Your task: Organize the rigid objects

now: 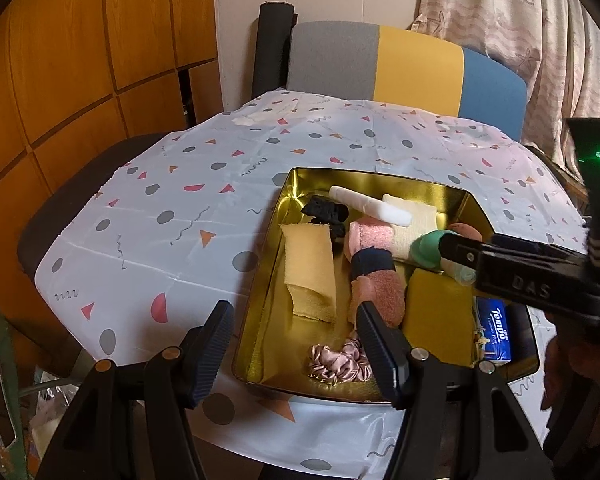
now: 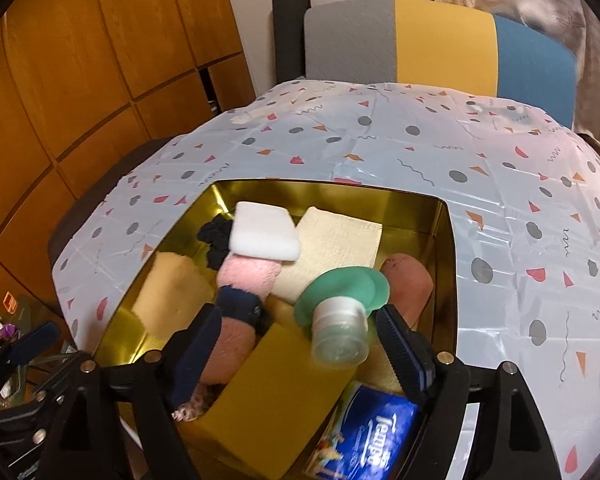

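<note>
Patterned tablecloth (image 2: 420, 152) (gold tin (image 2: 451, 240) crowded).

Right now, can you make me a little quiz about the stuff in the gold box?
1. True or false: the white sponge lies in the gold box.
2. Which is in the box? A) tissue pack B) banana C) spoon
3. What sits between the right gripper fingers?

Key: 1 true. 2 A. 3 The green bottle, with the fingers apart from it.
</note>
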A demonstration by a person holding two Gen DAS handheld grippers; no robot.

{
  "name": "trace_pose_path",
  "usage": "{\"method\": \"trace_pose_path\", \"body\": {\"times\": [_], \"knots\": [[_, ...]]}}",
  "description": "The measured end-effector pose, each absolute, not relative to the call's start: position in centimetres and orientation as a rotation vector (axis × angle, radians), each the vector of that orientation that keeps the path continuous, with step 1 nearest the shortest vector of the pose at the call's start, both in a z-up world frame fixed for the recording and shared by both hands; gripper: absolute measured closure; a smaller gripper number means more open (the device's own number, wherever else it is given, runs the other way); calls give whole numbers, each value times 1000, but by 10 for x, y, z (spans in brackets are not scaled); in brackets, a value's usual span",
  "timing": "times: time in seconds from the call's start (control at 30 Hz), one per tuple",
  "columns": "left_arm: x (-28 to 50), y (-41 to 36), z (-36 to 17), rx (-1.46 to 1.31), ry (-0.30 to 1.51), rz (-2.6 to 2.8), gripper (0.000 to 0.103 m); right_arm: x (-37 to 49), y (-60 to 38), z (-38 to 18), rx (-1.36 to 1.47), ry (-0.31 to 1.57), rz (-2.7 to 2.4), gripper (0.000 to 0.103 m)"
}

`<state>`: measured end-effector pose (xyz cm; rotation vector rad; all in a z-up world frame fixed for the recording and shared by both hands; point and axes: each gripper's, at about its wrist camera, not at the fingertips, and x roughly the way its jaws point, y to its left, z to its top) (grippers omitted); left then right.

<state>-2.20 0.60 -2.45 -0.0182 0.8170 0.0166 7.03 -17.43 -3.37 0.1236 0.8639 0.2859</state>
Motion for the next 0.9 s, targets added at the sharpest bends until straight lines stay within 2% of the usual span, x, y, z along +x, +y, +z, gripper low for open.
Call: {"method": "trace_pose_path", "body": {"times": [0.17, 0.3, 0.4, 0.9], "knots": [[-20, 7, -23, -1, 826, 47, 39, 55, -174, -27, 118, 859, 275, 22], [-22, 5, -21, 36, 827, 74, 39, 44, -174, -24, 115, 856, 261, 7], [-23, 2, -20, 74, 830, 101, 39, 36, -174, -24, 120, 860, 247, 0], [-20, 6, -19, 71, 895, 106, 39, 13, -181, -26, 118, 910, 72, 0]]}}
